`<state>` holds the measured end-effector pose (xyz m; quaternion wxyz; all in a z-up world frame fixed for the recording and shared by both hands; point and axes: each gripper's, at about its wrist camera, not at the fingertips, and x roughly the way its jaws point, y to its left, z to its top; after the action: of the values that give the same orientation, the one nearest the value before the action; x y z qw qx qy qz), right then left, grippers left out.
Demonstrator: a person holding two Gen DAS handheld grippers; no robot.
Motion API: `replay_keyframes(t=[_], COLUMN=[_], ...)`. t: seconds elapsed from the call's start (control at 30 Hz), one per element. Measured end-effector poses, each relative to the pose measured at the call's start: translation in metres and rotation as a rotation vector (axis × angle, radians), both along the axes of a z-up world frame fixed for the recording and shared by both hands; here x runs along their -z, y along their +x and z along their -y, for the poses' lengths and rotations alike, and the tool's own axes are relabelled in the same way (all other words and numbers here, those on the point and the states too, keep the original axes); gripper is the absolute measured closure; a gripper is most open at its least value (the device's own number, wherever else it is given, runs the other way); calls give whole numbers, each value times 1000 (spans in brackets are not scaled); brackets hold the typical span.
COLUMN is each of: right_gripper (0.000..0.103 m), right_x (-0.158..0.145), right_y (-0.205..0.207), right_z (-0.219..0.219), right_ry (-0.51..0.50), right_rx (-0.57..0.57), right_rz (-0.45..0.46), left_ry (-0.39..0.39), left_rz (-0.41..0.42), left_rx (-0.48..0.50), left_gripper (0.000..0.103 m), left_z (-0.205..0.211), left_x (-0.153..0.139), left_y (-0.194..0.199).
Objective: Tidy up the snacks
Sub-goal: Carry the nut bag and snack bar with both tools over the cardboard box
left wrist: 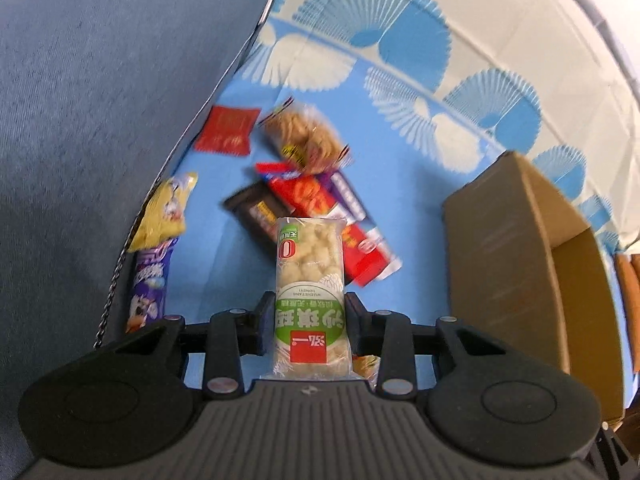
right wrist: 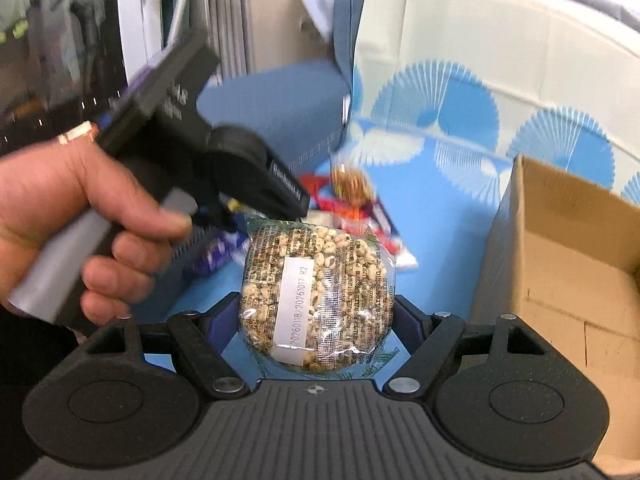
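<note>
1. The left gripper tilts steeply down at the blue patterned surface. Its jaws stand narrow, clamped on the two sides of a long puffed-rice bar in a green-and-white wrapper, which sticks out forward along the fingers, clear of the surface.
2. In the right wrist view a hand wraps the left tool's handle, a ringed finger on top and the others curled around the grip.
3. The right gripper also points downward, less steeply. Its jaws stand wide, pressed against the sides of a round puffed-grain cake in clear wrap with a white date label facing up; the cake is held above the surface.
4. One held snack in each gripper: two in all.
5. Beyond the left gripper a loose heap lies on the surface: a red-and-white packet, a dark bar, a purple-edged packet and a clear bag of brown snacks. One red sachet lies apart, farther back.
6. By a blue cushion lie one yellow packet and one purple packet.
7. One open cardboard box stands to the right of the heap.
</note>
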<state>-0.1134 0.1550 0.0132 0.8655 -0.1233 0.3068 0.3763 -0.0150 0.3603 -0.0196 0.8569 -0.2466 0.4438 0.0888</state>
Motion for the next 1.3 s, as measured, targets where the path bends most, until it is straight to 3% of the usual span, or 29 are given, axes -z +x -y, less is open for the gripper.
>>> replay_keyframes(t=[0.23, 0.53, 0.9, 1.1, 1.3], right_gripper=[23, 23, 23, 23, 23], right_x=[-26, -35, -34, -34, -29], right_y=[-1, 10, 26, 47, 71], right_z=[27, 50, 77, 104, 139], right_ry=[122, 166, 173, 166, 114], right_rx=[9, 26, 131, 279, 516], right_rz=[86, 120, 127, 133, 153], left_ry=[6, 23, 11, 27, 72], left_rz=[136, 321, 409, 479, 525], left_rx=[32, 74, 82, 122, 200], left_gripper=[64, 64, 64, 64, 64], left_z=[14, 37, 54, 74, 111], left_x=[-18, -42, -50, -60, -68], left_y=[2, 1, 2, 1, -2])
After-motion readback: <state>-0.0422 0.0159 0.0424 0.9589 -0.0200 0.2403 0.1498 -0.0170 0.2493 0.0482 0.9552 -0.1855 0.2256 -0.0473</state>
